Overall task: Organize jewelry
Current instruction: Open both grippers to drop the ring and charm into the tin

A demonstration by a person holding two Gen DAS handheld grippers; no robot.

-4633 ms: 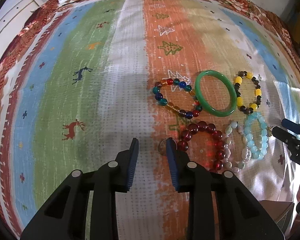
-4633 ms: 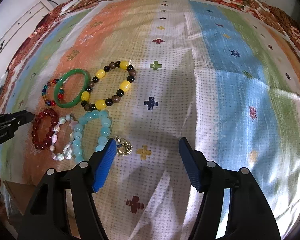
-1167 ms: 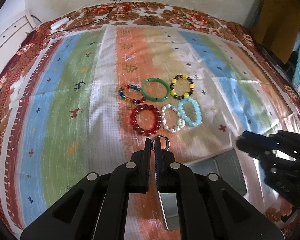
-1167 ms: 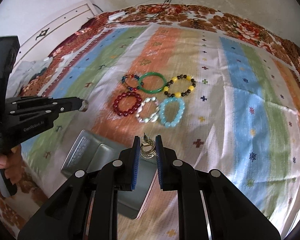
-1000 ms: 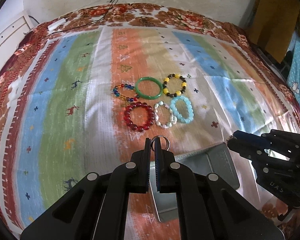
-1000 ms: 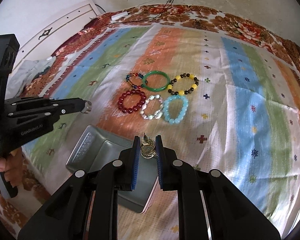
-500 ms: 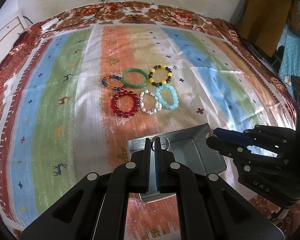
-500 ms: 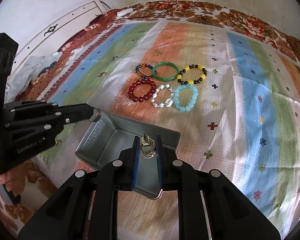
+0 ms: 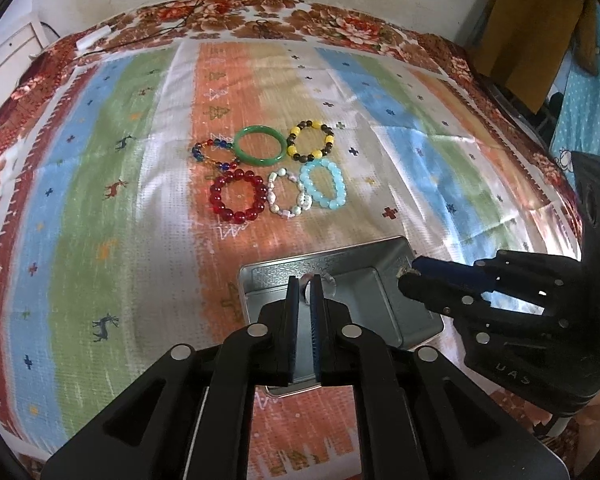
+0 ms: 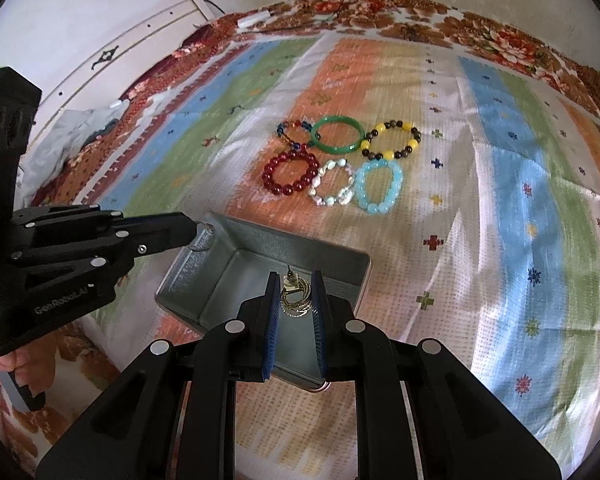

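Looking along the left hand-held gripper (image 9: 305,280): jaws nearly closed, pinching a silver ring (image 9: 309,279) above the metal tin (image 9: 404,256). Right view: right hand-held gripper (image 10: 295,278), jaws narrow, holds a gold earring (image 10: 293,292) over that tin. Six bracelets (image 10: 374,187) lie beyond on a striped bedspread (image 10: 520,208); white wall behind.

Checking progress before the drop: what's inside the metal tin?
The tin's visible floor looks bare. The right gripper and its gold earring cover part of it, so that patch is unseen.
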